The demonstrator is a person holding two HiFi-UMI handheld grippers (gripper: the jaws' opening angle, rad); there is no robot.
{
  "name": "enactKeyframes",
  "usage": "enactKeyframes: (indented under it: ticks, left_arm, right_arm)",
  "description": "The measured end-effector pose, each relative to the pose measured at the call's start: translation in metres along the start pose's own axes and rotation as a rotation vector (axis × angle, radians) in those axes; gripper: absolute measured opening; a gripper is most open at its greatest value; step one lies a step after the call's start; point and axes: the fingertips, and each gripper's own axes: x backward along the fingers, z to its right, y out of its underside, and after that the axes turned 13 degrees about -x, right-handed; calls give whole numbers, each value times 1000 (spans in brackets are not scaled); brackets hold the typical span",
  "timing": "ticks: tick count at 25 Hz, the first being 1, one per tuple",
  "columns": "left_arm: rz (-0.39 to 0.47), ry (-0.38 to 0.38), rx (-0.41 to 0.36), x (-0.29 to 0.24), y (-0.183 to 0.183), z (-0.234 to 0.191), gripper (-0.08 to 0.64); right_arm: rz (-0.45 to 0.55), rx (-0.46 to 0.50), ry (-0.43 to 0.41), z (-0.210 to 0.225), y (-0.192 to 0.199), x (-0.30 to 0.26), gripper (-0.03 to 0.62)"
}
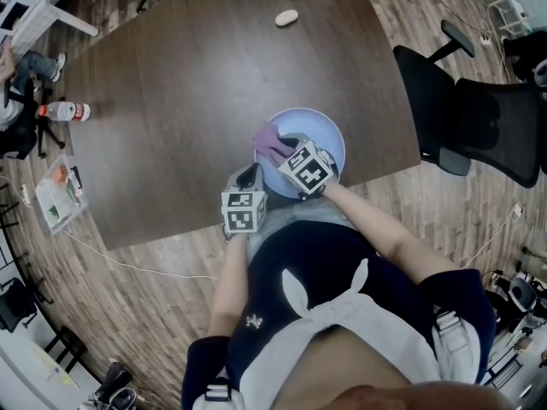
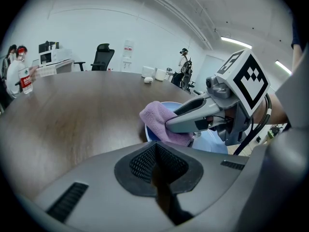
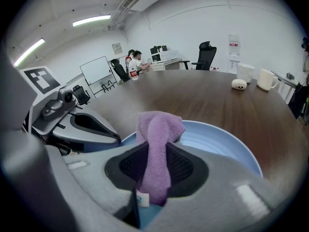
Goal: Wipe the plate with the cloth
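The cloth [image 3: 159, 124] is a soft purple towel, light and limp. It bunches wherever it is pinched and gives no push of its own. The right gripper [image 3: 155, 170] has its jaws clamped on it, and a thick fold runs back between the pads. That deep hold suits it, since it leaves a padded wad past the tips to rub with.

The cloth's long axis lies along the jaws. Its free end points away from the person, out over the left part of the plate [image 1: 329, 135], as the head view shows.

The plate is pale blue and round, so it has no long axis. It lies flat, face up, on the brown desk [image 1: 188, 84] close to the near edge. It looks stiff and smooth, likely to skid under a sideways rub, and may chip if it is ceramic. The rim is the place to steady it.

The left gripper [image 1: 248, 176] sits at the plate's left rim. Its jaws are together with nothing visible between them. Whether their tip touches the rim is hard to tell from these angles.
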Motion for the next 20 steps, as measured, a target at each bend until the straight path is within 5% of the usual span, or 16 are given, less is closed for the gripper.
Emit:
enactKeyframes:
  ticks: [20]
  left_arm:
    - [-5,-12,-12,-5,4,-4,5]
  right_arm:
    - [15,-28,43,24,-8,1,106]
